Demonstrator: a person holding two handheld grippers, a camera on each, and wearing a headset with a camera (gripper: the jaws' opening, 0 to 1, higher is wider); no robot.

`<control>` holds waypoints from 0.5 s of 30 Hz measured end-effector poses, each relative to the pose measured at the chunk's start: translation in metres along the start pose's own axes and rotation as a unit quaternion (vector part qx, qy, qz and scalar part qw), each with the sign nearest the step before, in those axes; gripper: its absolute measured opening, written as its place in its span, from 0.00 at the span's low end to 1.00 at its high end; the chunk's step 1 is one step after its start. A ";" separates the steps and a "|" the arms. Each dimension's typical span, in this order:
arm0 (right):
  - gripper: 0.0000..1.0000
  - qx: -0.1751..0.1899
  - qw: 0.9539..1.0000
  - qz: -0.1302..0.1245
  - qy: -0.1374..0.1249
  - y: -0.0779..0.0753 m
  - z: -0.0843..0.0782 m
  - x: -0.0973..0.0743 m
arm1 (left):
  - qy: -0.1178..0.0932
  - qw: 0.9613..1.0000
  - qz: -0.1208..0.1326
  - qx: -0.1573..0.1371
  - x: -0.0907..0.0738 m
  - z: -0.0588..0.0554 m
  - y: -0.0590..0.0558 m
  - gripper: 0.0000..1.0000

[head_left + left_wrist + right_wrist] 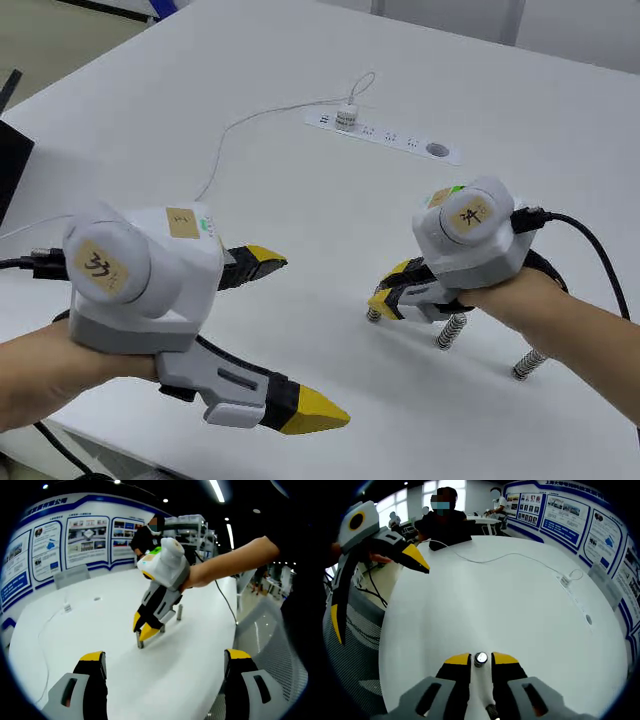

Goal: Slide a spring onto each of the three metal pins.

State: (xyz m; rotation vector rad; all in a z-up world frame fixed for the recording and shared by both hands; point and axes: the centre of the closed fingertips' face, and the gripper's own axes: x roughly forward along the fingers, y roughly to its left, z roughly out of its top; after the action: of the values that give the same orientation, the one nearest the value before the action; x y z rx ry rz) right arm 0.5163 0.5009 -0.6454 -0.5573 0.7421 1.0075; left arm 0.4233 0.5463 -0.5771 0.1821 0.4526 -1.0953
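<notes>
Three short upright pins stand in a row on the white table (300,60). Coiled springs sit on the middle pin (450,331) and the right pin (528,363). My right gripper (385,300) points down at the left pin (374,314), its jaws shut around a spring at the pin's top. In the right gripper view that round silver top (481,658) sits between the yellow tips of the right gripper (481,662). My left gripper (295,335) hovers to the left, wide open and holding nothing. The left gripper view looks past the left gripper's (165,656) own jaws at the right gripper (142,629) over the pin (140,640).
A white power strip (385,135) with a plug and a thin cable lies at the far side of the table. A person (445,520) sits beyond the table's far edge. The near table edge runs just below my left gripper.
</notes>
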 end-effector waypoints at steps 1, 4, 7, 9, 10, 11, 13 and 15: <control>0.17 0.000 1.000 0.003 -0.010 0.002 0.004 -0.005 | -0.002 1.000 0.000 0.000 -0.001 0.002 0.000 1.00; 0.18 -0.002 1.000 0.003 -0.023 0.005 0.008 -0.015 | -0.007 1.000 0.002 -0.002 -0.002 0.006 0.002 1.00; 0.21 -0.004 0.999 0.004 -0.034 0.008 0.008 -0.026 | -0.011 1.000 0.006 -0.003 -0.002 0.011 0.006 1.00; 0.22 -0.005 0.999 0.001 -0.039 0.009 0.006 -0.034 | -0.014 1.000 0.009 -0.002 -0.001 0.014 0.007 1.00; 0.22 -0.006 0.999 0.000 -0.041 0.011 0.004 -0.037 | -0.015 1.000 0.010 -0.001 -0.001 0.016 0.007 1.00; 0.22 -0.006 0.999 -0.004 -0.046 0.011 0.002 -0.043 | -0.018 1.000 0.012 -0.001 -0.001 0.018 0.008 1.00; 0.23 -0.004 0.998 -0.012 -0.055 0.010 0.000 -0.050 | -0.026 1.000 0.014 -0.005 -0.001 0.021 0.008 1.00; 0.24 0.015 0.996 -0.030 -0.080 0.007 0.001 -0.061 | -0.032 0.999 0.017 -0.009 -0.001 0.025 0.009 1.00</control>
State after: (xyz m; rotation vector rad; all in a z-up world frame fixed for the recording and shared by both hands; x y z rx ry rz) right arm 0.4901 0.4712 -0.5978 -0.4648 0.5933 0.9718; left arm 0.4377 0.5423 -0.5548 0.1387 0.4001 -1.0612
